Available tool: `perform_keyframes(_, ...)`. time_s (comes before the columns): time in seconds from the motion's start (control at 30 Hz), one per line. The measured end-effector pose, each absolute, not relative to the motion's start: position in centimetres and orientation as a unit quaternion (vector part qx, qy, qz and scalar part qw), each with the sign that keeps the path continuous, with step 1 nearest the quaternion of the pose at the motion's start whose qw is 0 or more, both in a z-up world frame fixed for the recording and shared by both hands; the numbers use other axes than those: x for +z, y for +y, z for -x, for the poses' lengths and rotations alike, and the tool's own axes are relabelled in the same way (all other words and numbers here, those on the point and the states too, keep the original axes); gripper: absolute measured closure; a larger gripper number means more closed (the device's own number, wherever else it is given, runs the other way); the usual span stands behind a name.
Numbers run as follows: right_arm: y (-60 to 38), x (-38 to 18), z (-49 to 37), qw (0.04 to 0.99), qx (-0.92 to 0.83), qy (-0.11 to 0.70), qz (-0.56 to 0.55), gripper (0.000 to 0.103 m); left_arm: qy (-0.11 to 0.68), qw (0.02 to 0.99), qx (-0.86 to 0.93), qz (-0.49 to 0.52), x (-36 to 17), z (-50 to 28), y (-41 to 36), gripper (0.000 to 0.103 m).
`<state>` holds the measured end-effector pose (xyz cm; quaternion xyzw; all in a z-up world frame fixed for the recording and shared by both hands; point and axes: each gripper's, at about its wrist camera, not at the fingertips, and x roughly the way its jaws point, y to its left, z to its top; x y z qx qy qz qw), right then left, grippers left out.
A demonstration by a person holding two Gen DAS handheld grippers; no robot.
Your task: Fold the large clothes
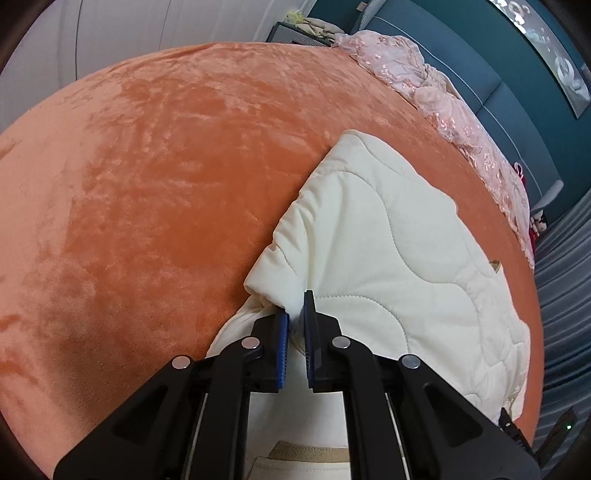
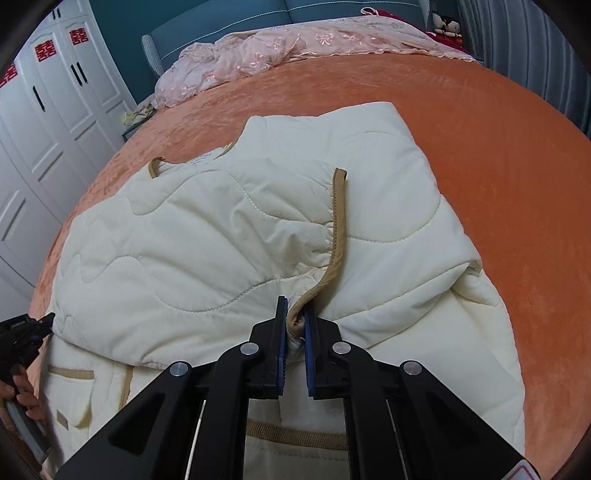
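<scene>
The cream quilted jacket (image 2: 258, 236) on the orange bed (image 1: 147, 166) looks soft, puffy and light, so it is best held at its edges: the left gripper (image 1: 295, 319) is clamped on a padded side fold and the right gripper (image 2: 295, 317) on the tan trim (image 2: 338, 221).

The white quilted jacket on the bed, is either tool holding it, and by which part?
Both. The left tool pinches a fold at the edge of the jacket; the right tool pinches its tan trimmed edge.

A big bed with a soft orange cover (image 1: 166, 166) fills the room. A pink lacy blanket (image 2: 258, 55) lies bunched by the blue headboard (image 2: 332, 11). White closet doors (image 2: 55, 110) carry red paper signs (image 2: 45, 52). Gray curtains (image 2: 535, 55) hang beside the bed.
</scene>
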<state>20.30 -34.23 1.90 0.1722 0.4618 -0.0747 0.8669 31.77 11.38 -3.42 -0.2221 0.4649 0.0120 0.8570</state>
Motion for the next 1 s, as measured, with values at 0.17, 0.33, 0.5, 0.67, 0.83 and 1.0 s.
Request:
perform_keyframes(0.17, -34.6, 4.6, -18.4, 0.87, -0.095, 0.45, -0.176, 0.084, 0.446, 0.885, 0.021, 0.135, -1.3, -29.9, 10.0, 0.077)
perform_keyframes(0.33, -34.3, 9.7, -17.5, 0.903, -0.116, 0.388, -0.141, 0.083, 0.406, 0.91, 0.017, 0.082, 3.1, -27.7, 9.3, 0.068)
perform_keyframes(0.5, -30.5, 9.7, -22.9, 0.905, -0.051, 0.403, -0.127, 0.082, 0.407, 0.91, -0.023, 0.076, 4.3, -31.2, 5.6, 0.062)
perform_keyframes(0.67, -26.1, 5.9, -26.2, 0.892, -0.024, 0.441, -0.091, 0.082, 0.446, 0.892, -0.035, 0.057, 0.6, -33.6, 1.8, 0.062)
perform_keyframes(0.83, -25.3, 2.5, -25.5, 0.884, -0.023, 0.46, -0.082, 0.083, 0.445, 0.895, -0.03, 0.026, -2.5, -32.8, 0.9, 0.06)
perform_keyframes(1.0, -26.1, 1.2, -24.1, 0.889, -0.013, 0.446, -0.1, 0.086, 0.425, 0.905, -0.037, 0.007, -3.7, -32.0, 0.6, 0.059)
